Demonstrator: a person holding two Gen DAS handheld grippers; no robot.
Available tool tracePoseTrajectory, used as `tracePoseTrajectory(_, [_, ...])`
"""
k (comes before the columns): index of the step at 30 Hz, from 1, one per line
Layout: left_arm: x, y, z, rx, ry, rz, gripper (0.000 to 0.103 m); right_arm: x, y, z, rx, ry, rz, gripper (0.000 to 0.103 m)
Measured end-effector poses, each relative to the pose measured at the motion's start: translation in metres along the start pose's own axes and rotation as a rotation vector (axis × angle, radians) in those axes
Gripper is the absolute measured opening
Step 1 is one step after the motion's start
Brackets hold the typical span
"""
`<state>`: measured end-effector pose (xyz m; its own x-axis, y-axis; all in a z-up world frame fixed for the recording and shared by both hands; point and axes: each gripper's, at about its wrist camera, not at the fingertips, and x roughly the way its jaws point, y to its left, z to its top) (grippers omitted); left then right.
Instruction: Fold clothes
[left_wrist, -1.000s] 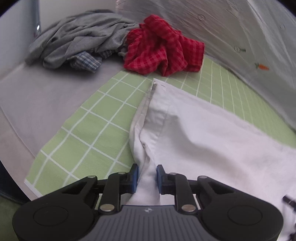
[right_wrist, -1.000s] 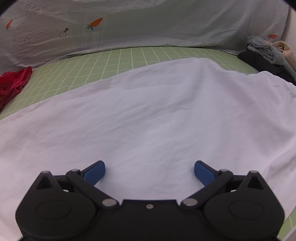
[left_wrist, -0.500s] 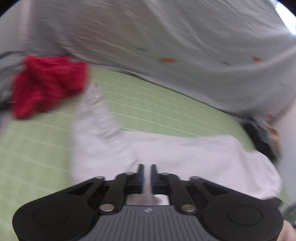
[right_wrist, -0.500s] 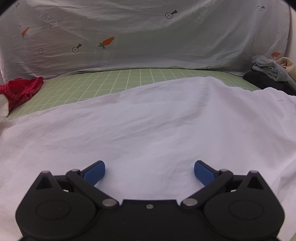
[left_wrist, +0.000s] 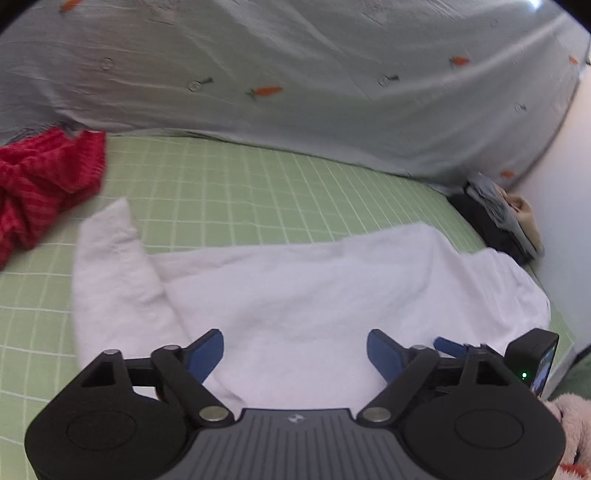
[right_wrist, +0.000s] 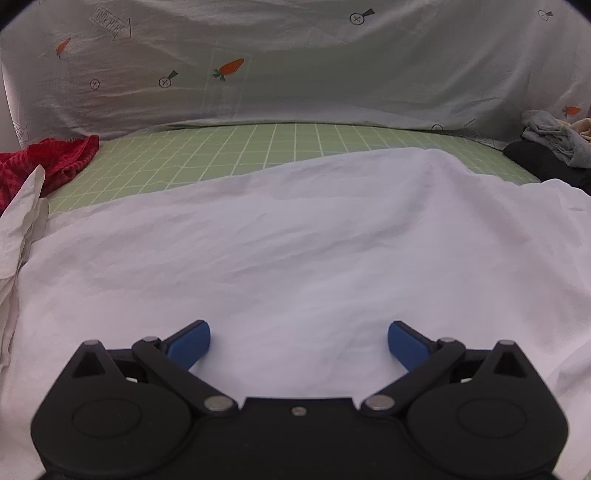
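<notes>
Beyond the white garment (left_wrist: 314, 291), a red cloth (left_wrist: 44, 184) lies.

You see a white garment (right_wrist: 295, 236) of smooth, matt, lightly creased cloth on a matt green grid-printed sheet (left_wrist: 229, 184). The red cloth (left_wrist: 40, 177) looks coarse and ribbed. Your left hand-held gripper (left_wrist: 295, 349) is matt black plastic with blue pads (left_wrist: 207, 352) and shiny metal pins.

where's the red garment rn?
The red garment is crumpled at the far left in both wrist views, on the green grid mat at the foot of the carrot-print sheet, just beyond the white garment's sleeve.
</notes>
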<state>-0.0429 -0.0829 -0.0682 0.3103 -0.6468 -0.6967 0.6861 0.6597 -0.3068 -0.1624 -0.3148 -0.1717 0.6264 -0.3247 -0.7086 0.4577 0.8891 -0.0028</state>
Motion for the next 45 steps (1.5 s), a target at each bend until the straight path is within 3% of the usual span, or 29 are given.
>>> tracePoseTrajectory(3, [-0.024, 0.025, 0.002, -0.080, -0.062, 0.072, 0.098, 0.001, 0.007, 0.010, -0.040, 0.042, 0.067, 0.103])
tracePoseTrajectory(6, [-0.038, 0.055, -0.002, -0.170, -0.090, 0.158, 0.102, -0.008, 0.021, 0.020, -0.075, 0.018, 0.112, 0.103])
tracePoseTrajectory(10, [-0.036, 0.088, -0.020, -0.246, -0.016, 0.304, 0.102, -0.024, 0.049, 0.036, -0.111, -0.047, 0.168, 0.103])
tracePoseTrajectory(12, [-0.034, 0.098, -0.033, -0.271, 0.026, 0.331, 0.102, -0.028, 0.064, 0.047, -0.113, -0.052, 0.225, 0.103])
tracePoseTrajectory(15, [-0.027, 0.106, -0.052, -0.278, 0.089, 0.338, 0.102, -0.025, 0.086, 0.056, -0.090, 0.010, 0.350, 0.103])
tracePoseTrajectory(21, [-0.016, 0.112, -0.074, -0.260, 0.175, 0.346, 0.102, -0.002, 0.127, 0.050, 0.041, 0.244, 0.669, 0.101])
tracePoseTrajectory(23, [-0.014, 0.115, -0.075, -0.277, 0.188, 0.335, 0.102, 0.005, 0.137, 0.045, 0.063, 0.298, 0.713, 0.086])
tracePoseTrajectory(25, [-0.012, 0.117, -0.077, -0.284, 0.199, 0.333, 0.103, 0.011, 0.146, 0.041, 0.054, 0.342, 0.699, 0.043])
tracePoseTrajectory(26, [-0.011, 0.118, -0.077, -0.286, 0.204, 0.332, 0.103, 0.014, 0.149, 0.040, 0.055, 0.364, 0.692, 0.035])
tracePoseTrajectory(34, [-0.003, 0.110, -0.075, -0.255, 0.212, 0.363, 0.103, 0.037, 0.134, 0.035, 0.203, 0.431, 0.729, 0.021])
tracePoseTrajectory(36, [-0.002, 0.110, -0.075, -0.255, 0.212, 0.369, 0.103, 0.041, 0.133, 0.037, 0.217, 0.427, 0.740, 0.022])
tracePoseTrajectory(39, [-0.002, 0.109, -0.075, -0.258, 0.214, 0.374, 0.103, 0.046, 0.138, 0.041, 0.205, 0.427, 0.777, 0.034])
tracePoseTrajectory(41, [-0.001, 0.108, -0.074, -0.255, 0.220, 0.384, 0.103, 0.047, 0.140, 0.043, 0.194, 0.434, 0.798, 0.035])
tracePoseTrajectory(42, [0.000, 0.107, -0.074, -0.252, 0.222, 0.390, 0.103, 0.048, 0.141, 0.044, 0.187, 0.434, 0.805, 0.033])
tracePoseTrajectory(45, [0.002, 0.106, -0.073, -0.246, 0.226, 0.404, 0.103, 0.046, 0.135, 0.044, 0.203, 0.422, 0.815, 0.007])
